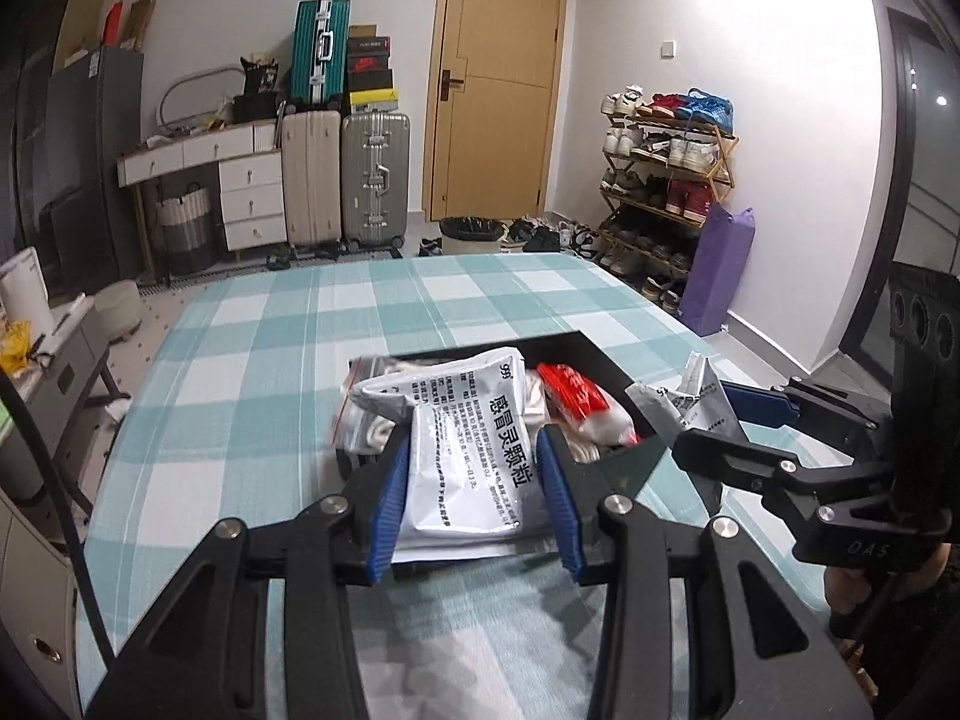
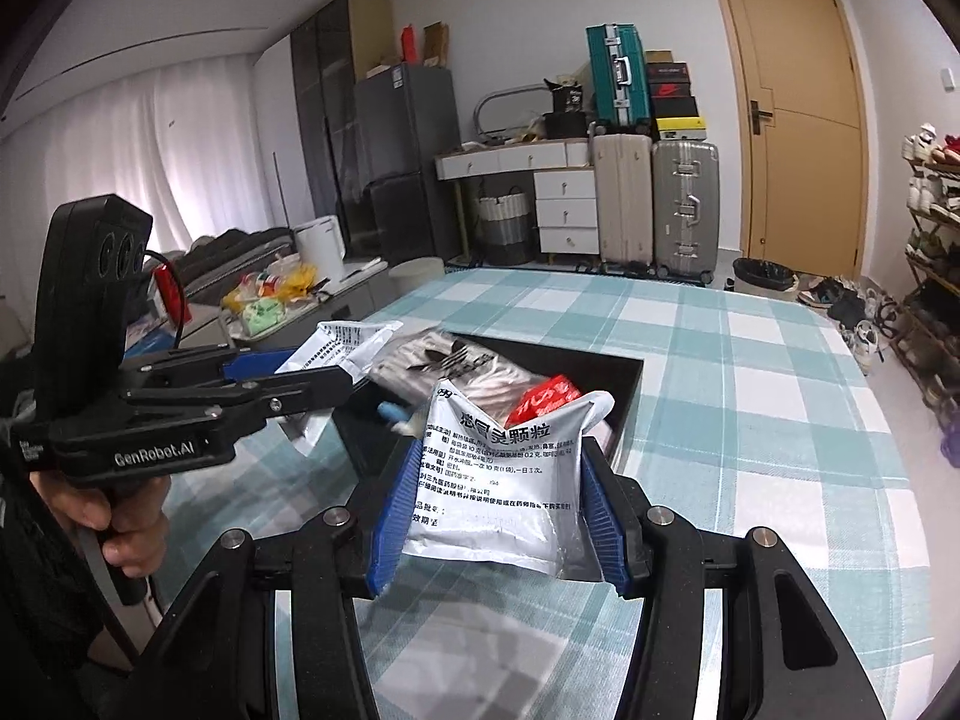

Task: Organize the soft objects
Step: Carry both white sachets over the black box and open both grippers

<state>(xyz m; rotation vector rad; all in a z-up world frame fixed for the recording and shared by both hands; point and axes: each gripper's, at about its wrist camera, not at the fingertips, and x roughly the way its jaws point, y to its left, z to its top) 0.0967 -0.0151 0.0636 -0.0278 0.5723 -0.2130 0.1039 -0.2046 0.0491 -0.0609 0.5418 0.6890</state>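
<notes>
My left gripper (image 1: 477,444) is shut on a silver medicine sachet (image 1: 474,480), held upright between the blue pads just above the near edge of a black box (image 1: 594,354). My right gripper (image 2: 504,450) is shut on a second silver sachet (image 2: 498,498), which bows between its pads over the same box (image 2: 540,351). Each view shows the other gripper from the side: the right one (image 1: 702,414) with its sachet (image 1: 696,390), the left one (image 2: 324,369) with its sachet (image 2: 348,339). Inside the box lie a red packet (image 1: 570,390), a zip bag (image 1: 366,420) and a striped plastic bag (image 2: 450,366).
The box sits on a bed with a teal checked sheet (image 1: 360,312). Beyond the bed stand suitcases (image 1: 375,180), white drawers (image 1: 252,192), a wooden door (image 1: 498,90), a bin (image 1: 471,234) and a shoe rack (image 1: 666,180). A cluttered grey side table (image 2: 288,300) is left of the bed.
</notes>
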